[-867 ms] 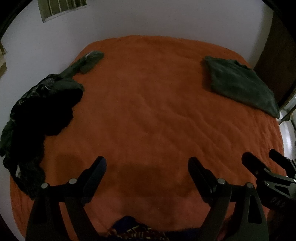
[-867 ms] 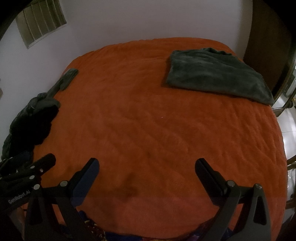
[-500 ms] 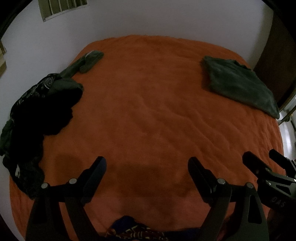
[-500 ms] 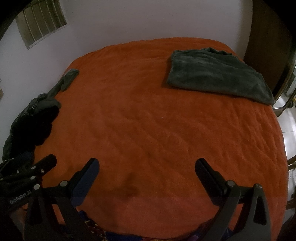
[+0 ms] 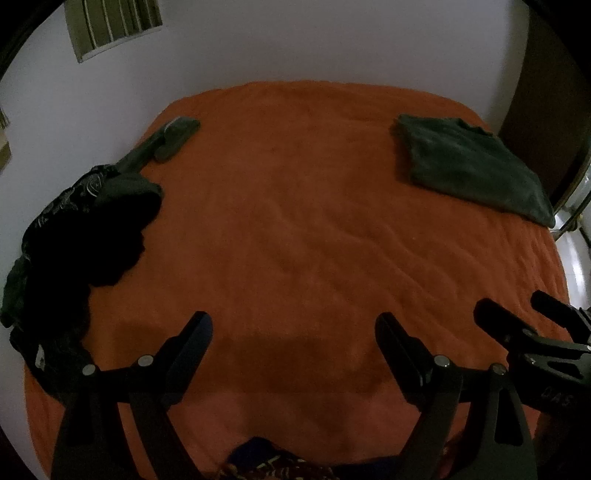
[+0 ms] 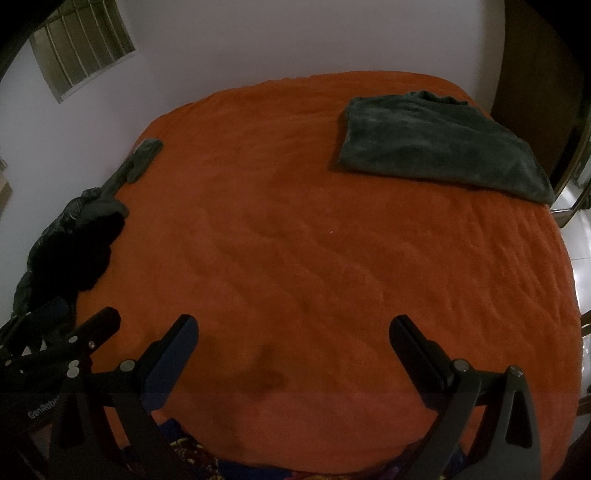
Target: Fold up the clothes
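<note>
A folded dark green garment (image 5: 476,168) (image 6: 432,147) lies at the far right of an orange bed (image 5: 295,229) (image 6: 317,251). A heap of dark unfolded clothes (image 5: 85,236) (image 6: 74,240) sits along the left edge, with a grey-green sleeve (image 5: 166,142) (image 6: 138,162) trailing toward the wall. My left gripper (image 5: 293,326) hangs open above the near part of the bed, holding nothing. My right gripper (image 6: 293,328) is open too, over bare bedding; it also shows at the right edge of the left wrist view (image 5: 517,314).
A white wall runs behind the bed, with a slatted vent (image 5: 114,26) (image 6: 81,59) high on the left. Dark wooden furniture (image 6: 539,81) and a metal frame (image 5: 570,206) stand at the right. A patterned blue cloth (image 6: 192,450) shows at the bed's near edge.
</note>
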A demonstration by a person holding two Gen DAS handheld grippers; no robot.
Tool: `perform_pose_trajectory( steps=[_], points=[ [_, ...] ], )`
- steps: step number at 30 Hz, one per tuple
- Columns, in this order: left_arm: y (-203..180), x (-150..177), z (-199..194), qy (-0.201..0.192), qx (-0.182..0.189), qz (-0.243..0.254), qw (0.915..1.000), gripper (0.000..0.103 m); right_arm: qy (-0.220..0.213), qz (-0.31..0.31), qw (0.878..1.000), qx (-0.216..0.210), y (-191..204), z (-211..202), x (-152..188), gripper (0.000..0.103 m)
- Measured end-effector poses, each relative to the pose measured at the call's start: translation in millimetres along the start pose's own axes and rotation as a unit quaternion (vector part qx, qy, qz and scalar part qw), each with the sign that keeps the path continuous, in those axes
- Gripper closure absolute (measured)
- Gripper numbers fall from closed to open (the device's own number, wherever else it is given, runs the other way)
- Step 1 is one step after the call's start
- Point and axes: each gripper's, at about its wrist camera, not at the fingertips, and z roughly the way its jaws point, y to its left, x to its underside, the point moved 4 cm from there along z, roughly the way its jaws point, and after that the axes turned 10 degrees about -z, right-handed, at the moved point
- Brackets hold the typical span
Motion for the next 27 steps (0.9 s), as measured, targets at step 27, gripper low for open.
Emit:
perform_pose_trajectory(
  steps=[27],
  points=[
    [-11, -8, -3, 0.013, 0.025, -0.014, 0.9995, 0.013, -0.016, 0.003, 1.000, 0.000, -6, -2, 5, 0.000]
  ],
)
